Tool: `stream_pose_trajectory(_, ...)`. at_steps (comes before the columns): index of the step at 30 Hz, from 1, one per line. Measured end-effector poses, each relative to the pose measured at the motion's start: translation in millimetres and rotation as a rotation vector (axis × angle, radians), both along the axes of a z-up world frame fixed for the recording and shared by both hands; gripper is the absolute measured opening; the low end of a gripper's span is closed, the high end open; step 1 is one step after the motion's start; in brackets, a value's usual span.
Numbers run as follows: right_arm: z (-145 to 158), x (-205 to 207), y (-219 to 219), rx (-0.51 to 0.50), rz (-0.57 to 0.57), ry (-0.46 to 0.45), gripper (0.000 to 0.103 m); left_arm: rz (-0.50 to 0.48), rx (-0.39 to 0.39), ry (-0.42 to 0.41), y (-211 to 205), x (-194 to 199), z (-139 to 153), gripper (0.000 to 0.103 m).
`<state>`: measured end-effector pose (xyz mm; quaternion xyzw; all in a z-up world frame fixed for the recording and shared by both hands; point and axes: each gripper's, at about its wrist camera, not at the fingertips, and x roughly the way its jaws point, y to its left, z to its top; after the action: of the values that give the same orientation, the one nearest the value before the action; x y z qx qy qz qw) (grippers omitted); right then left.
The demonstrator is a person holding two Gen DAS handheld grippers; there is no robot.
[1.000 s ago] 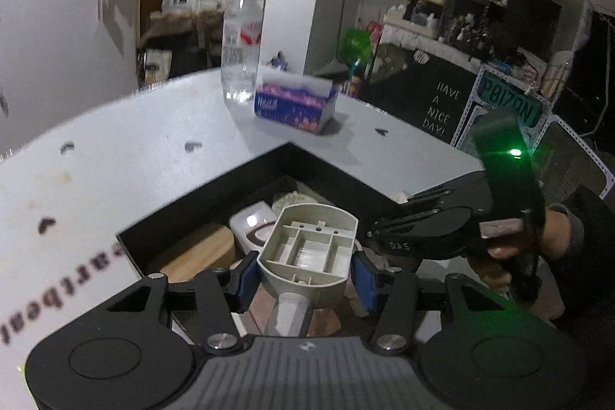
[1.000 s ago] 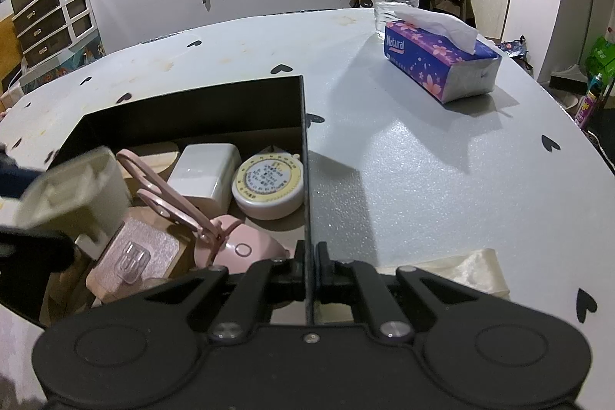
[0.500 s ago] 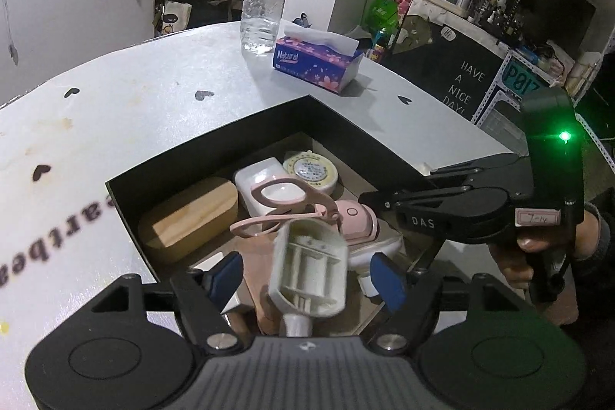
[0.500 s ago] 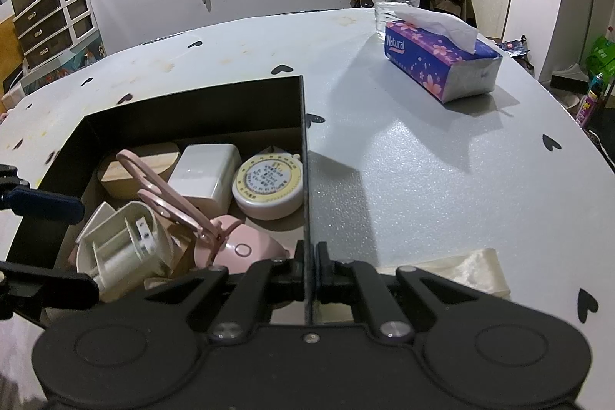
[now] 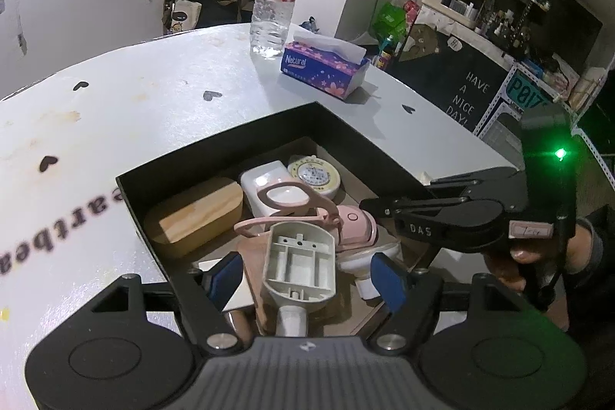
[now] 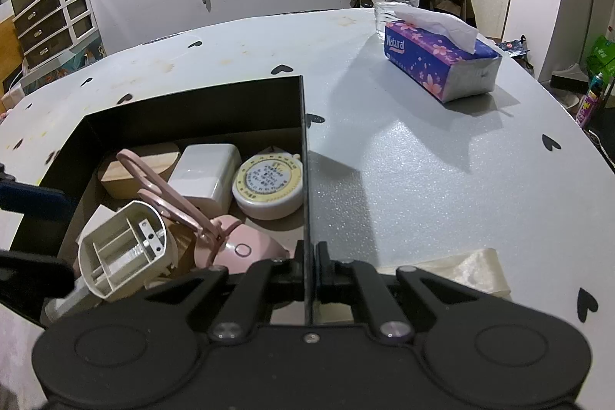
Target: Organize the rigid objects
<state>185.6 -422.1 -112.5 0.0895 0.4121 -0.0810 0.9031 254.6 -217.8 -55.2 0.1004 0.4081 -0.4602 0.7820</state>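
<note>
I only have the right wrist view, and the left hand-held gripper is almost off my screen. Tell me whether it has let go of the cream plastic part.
Observer: It has. The left hand-held gripper has just been opening. Its blue pads stand clear on either side of the cream plastic part, which lies in the box.
Operator: Now check the handle of the right hand-held gripper.
Observer: A hand is wrapped around it, and a green light glows on top.
</note>
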Motion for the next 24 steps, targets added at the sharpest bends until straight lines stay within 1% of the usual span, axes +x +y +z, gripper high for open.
stream_pose_trajectory(2, 0, 0, 0, -0.002, 0.001, 0.000, 0.004, 0.013, -0.009, 0.002, 3, -1, 4, 0.076)
stream_pose_trajectory(4, 0, 0, 0, -0.004, 0.003, 0.001, 0.004, 0.035, -0.019, -0.002, 7, -3, 9, 0.082)
stream_pose_trajectory(6, 0, 0, 0, -0.005, 0.003, 0.001, 0.004, 0.061, -0.024, -0.005, 11, -4, 13, 0.082)
stream_pose_trajectory(8, 0, 0, 1, -0.007, 0.004, 0.002, 0.004, 0.085, -0.033, -0.006, 15, -4, 17, 0.084)
stream_pose_trajectory(10, 1, 1, 2, -0.012, 0.006, 0.002, 0.004, 0.114, -0.039, -0.017, 20, -4, 22, 0.091)
stream_pose_trajectory(12, 4, 1, 3, -0.023, 0.013, -0.006, 0.005, 0.145, -0.046, -0.022, 24, -4, 25, 0.095)
stream_pose_trajectory(13, 7, 1, 3, -0.031, 0.019, -0.017, 0.008, 0.163, -0.050, -0.023, 26, -3, 26, 0.097)
stream_pose_trajectory(16, 22, -1, 7, -0.048, 0.034, -0.063, 0.016, 0.213, -0.052, -0.041, 31, 0, 30, 0.099)
stream_pose_trajectory(17, 28, -2, 9, -0.059, 0.041, -0.081, 0.017, 0.227, -0.054, -0.045, 33, 1, 31, 0.099)
stream_pose_trajectory(19, 36, -5, 12, -0.075, 0.048, -0.108, 0.024, 0.250, -0.060, -0.053, 36, 3, 33, 0.099)
stream_pose_trajectory(24, 48, -15, 16, -0.082, 0.043, -0.155, 0.030, 0.297, -0.082, -0.073, 42, 4, 37, 0.102)
